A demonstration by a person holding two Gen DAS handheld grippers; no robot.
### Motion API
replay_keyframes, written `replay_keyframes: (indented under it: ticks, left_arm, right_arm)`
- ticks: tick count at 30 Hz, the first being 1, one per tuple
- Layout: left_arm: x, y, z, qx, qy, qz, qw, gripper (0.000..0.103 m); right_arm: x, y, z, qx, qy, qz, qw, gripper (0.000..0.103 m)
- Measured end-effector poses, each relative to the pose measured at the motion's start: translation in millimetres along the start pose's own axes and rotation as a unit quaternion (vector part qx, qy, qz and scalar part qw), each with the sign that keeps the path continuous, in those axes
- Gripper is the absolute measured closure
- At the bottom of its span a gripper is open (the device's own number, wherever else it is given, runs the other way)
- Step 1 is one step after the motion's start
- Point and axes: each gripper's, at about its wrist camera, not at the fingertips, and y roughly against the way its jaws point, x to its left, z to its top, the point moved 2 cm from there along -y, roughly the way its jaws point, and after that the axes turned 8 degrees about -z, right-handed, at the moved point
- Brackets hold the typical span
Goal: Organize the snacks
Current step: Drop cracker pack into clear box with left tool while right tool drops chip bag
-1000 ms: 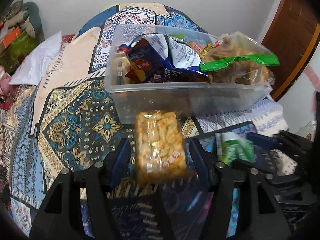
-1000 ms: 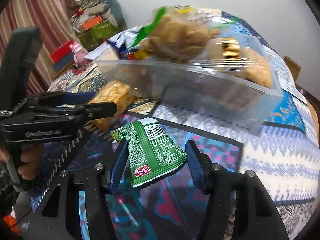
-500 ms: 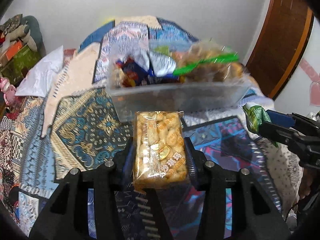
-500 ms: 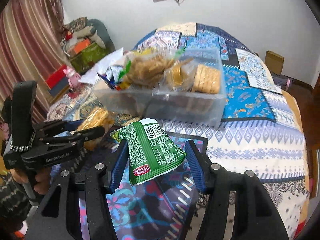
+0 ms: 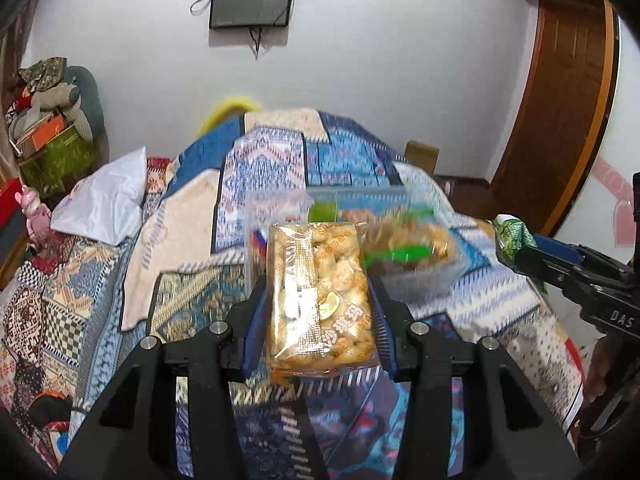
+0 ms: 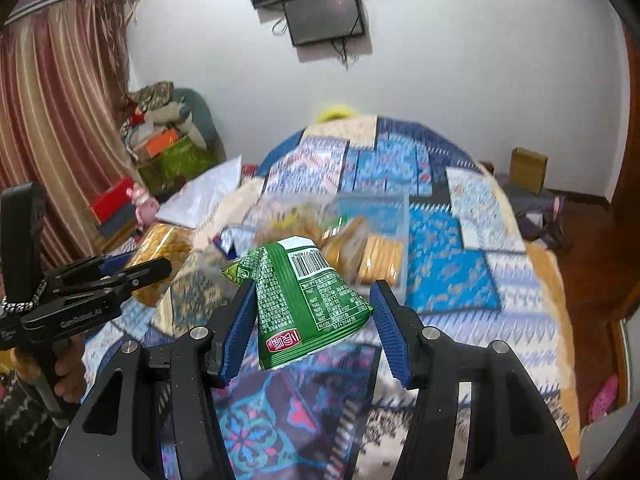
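Nearest the left wrist camera, the left hand-held gripper (image 5: pixel 320 312) was closed on a clear rectangular packet of golden puffed snacks (image 5: pixel 320 300), its blue pads pressed against the packet's two long sides, holding it up above the bed. In the right wrist view, the right hand-held gripper (image 6: pixel 314 320) had a crumpled green foil snack packet with a barcode (image 6: pixel 304 300) between its blue ribbed fingers (image 6: pixel 240 328); the left pad touched the packet, while the right pad seemed only to meet its lower corner, so how firm the grip was could not be told. Each tool appeared at the edge of the other's view, off to the side. Beyond both packets, a clear plastic rectangular tub (image 6: pixel 402 240) sat on the blue patterned patchwork bedspread (image 6: pixel 448 248), filled with other snack bags and biscuits, blurred in both views. Farther back stood a white wall with a dark mounted screen (image 5: pixel 251 2).
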Motion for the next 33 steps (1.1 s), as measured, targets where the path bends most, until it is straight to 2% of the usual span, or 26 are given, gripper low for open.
replay_keyframes:
  ticks: [4,10,15,22,25,28,33]
  left_arm:
    - [4,-7,18,-0.012,0.000,0.000,0.9999,0.057]
    - [9,-37,41,-0.011,0.006,-0.007,0.9999,0.057]
    - [7,-75,48,0.004,-0.006,-0.005,1.0000,0.057]
    - [18,-124,48,0.034,0.004,-0.004,0.9994,0.056]
    - [21,-132,46,0.037,0.003,0.003,0.9993,0.056]
    - [23,-132,46,0.034,0.007,0.006,0.9994,0.048]
    - [21,-111,47,0.019,0.005,0.005,0.9998,0.048]
  right_arm:
    - [-4,-7,18,-0.018,-0.007,-0.006,1.000,0.049]
    - [-7,-33,42,-0.033,-0.007,-0.031,0.999,0.049]
    - [-16,-67,51,-0.021,-0.015,-0.051,0.998,0.049]
    - [-23,-108,51,0.003,-0.021,-0.064,0.998,0.049]
    - [-20,-119,47,0.012,-0.014,-0.062,0.998,0.048]
    - [-14,-125,40,0.024,-0.001,-0.060,0.998,0.047]
    - [-15,-112,43,0.022,-0.005,-0.054,0.998,0.047]
